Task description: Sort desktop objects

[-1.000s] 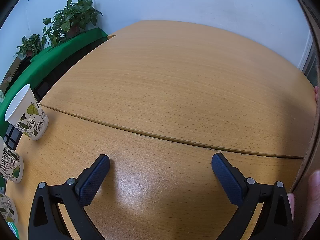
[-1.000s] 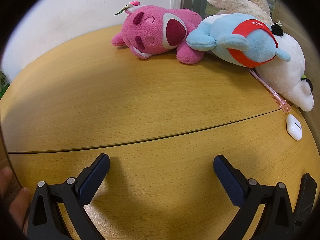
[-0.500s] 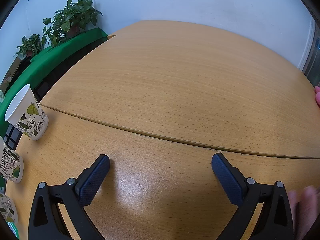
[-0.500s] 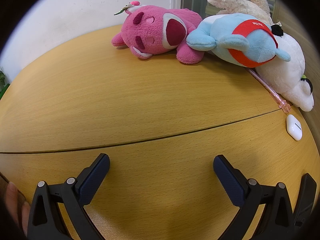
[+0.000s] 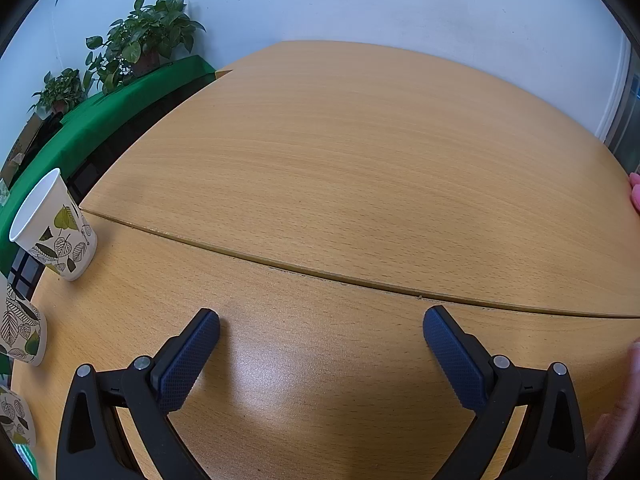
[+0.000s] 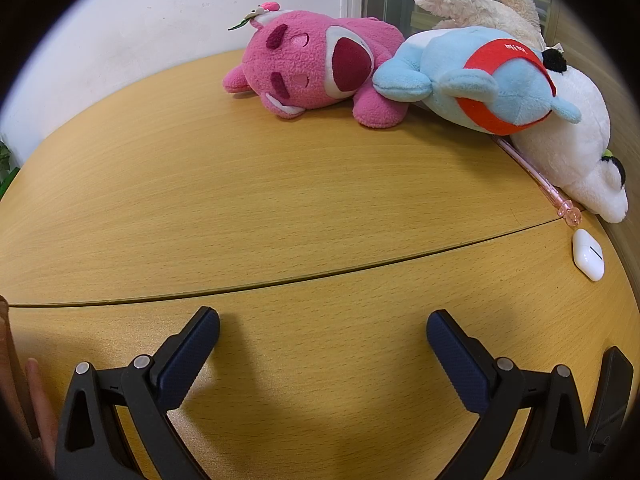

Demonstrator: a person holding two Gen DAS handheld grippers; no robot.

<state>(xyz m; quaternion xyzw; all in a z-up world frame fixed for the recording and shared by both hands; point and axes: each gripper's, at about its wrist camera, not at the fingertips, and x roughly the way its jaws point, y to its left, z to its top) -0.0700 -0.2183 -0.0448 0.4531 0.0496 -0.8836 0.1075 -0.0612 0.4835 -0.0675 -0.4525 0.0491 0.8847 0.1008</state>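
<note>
While both the left gripper and right gripper gape empty, the pink plush lies at twelve o'clock, apparently touching the blue plush.

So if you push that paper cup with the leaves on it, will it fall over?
Probably, if pushed up high. The leaf-print paper cup stands upright, taller than its narrow base, so a nudge near the rim would likely tip it. It looks like thin paper, so probably light, and the fingers could squash it. On its side, it would likely roll in a curve across the table.
</note>
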